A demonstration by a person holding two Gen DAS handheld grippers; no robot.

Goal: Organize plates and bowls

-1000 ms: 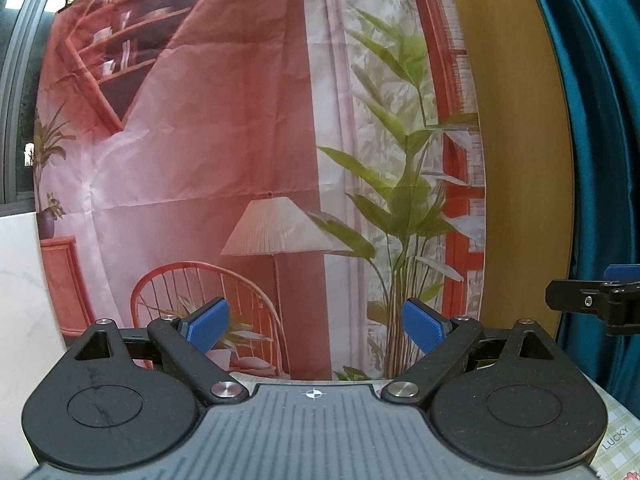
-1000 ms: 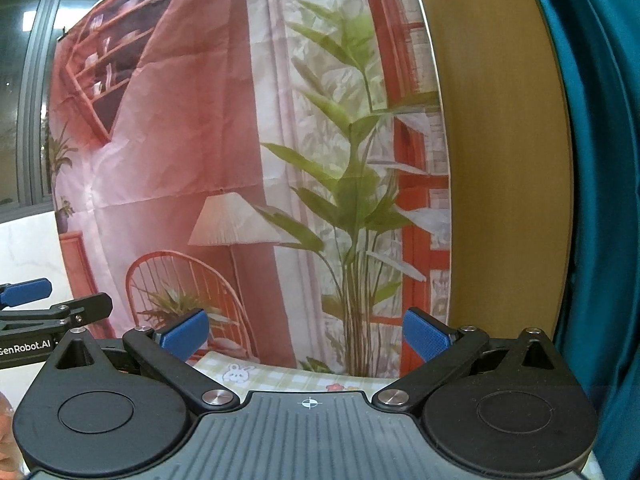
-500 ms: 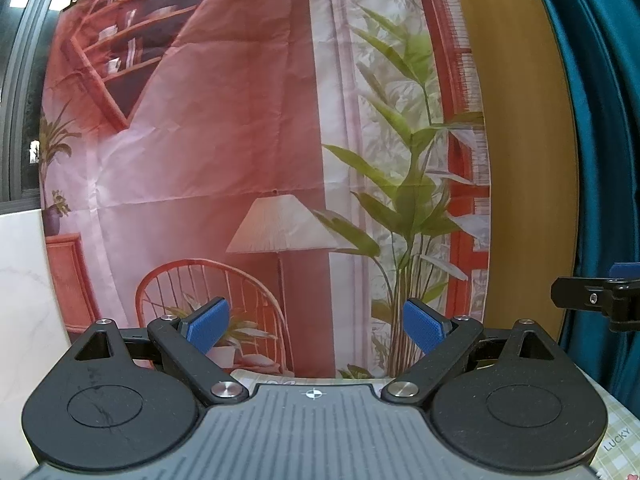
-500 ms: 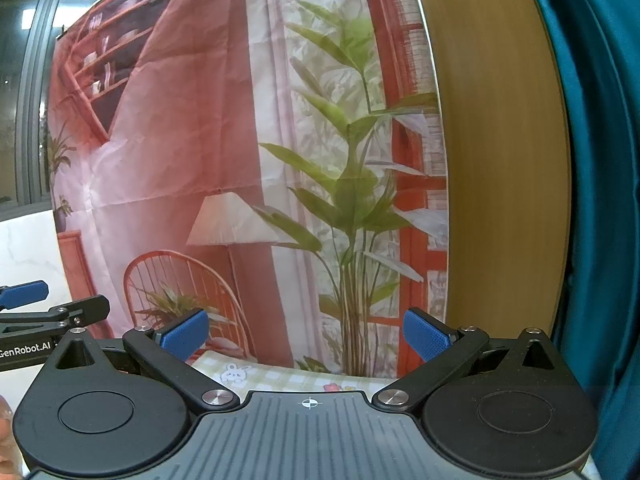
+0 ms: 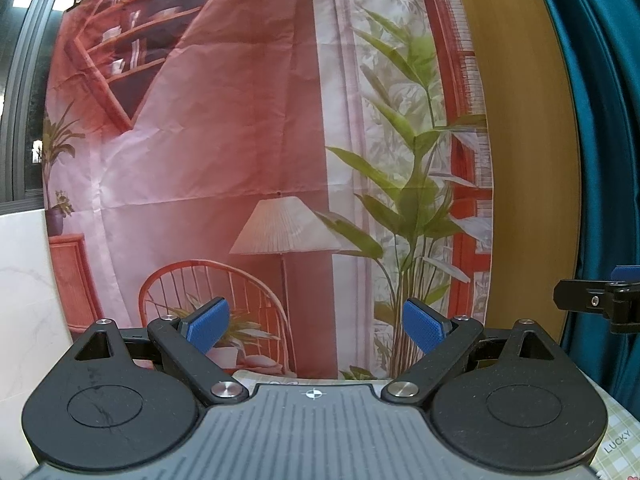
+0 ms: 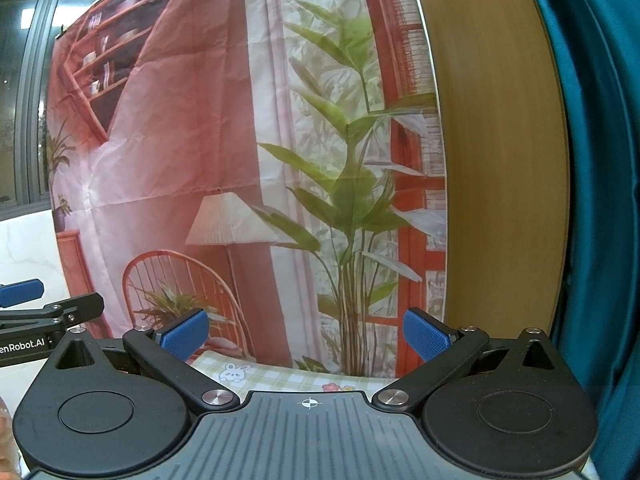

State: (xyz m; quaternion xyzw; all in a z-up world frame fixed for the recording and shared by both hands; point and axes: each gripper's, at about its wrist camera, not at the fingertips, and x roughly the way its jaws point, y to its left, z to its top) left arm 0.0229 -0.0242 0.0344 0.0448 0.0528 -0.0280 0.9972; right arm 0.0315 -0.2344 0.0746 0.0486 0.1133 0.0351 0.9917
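Both tools are spread wide with nothing between their blue pads: the left tool point(image 5: 316, 326) and the right tool point(image 6: 306, 334) are held level, side by side, aimed at a hanging printed backdrop point(image 5: 248, 140) that shows a lamp, a wicker chair and a leafy plant. From the left wrist view the right tool's fingertip juts in at the right edge; from the right wrist view the left tool's arm juts in at the left edge. Below the right tool's fingers lies a strip of bench covered with a pale green checked cloth point(image 6: 280, 378) bearing a rabbit print. A wooden panel point(image 6: 496, 160) and a teal curtain point(image 6: 600, 200) stand to the right. No plates or bowls appear in either view, so I cannot tell where they are
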